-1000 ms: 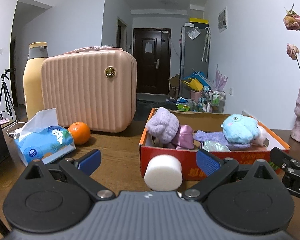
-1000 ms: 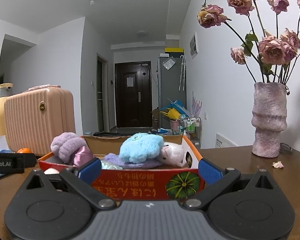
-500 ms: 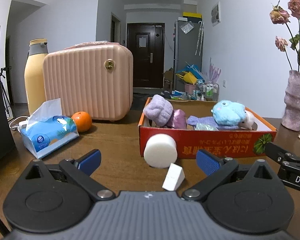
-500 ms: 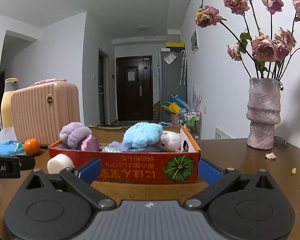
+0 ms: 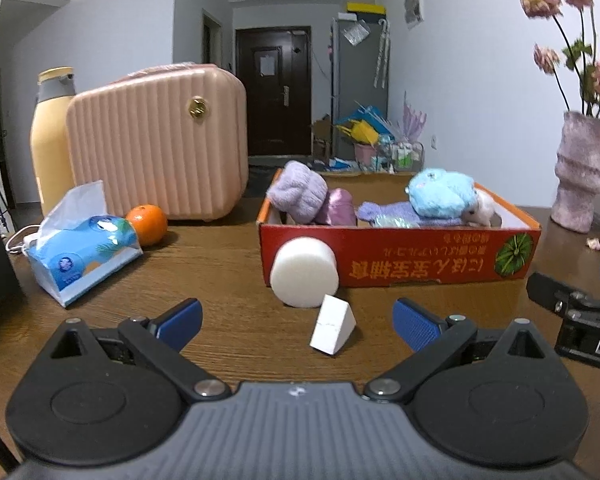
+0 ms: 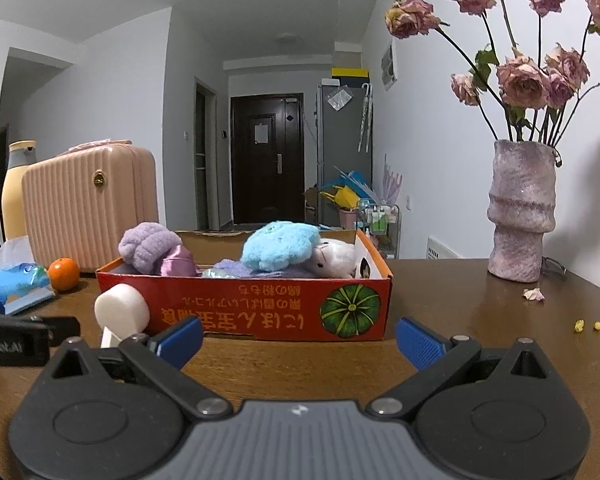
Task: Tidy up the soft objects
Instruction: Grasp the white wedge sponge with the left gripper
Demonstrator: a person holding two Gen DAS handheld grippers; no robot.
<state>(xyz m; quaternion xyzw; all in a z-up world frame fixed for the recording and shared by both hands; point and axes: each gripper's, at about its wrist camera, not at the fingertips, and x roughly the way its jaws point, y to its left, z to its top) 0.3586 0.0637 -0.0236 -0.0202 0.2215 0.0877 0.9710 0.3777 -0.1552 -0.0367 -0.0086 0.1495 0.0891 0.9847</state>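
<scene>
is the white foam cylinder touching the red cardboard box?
Cannot tell. In the left wrist view the white foam cylinder overlaps the red cardboard box front wall, hiding any gap; the right wrist view shows the same overlap.

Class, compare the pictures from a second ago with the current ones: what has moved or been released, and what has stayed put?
Both tongs, left and right, drew back from the red box, open and empty throughout. This brought the white foam wedge into view. The foam cylinder, plush toys and tissue pack stayed put.
</scene>
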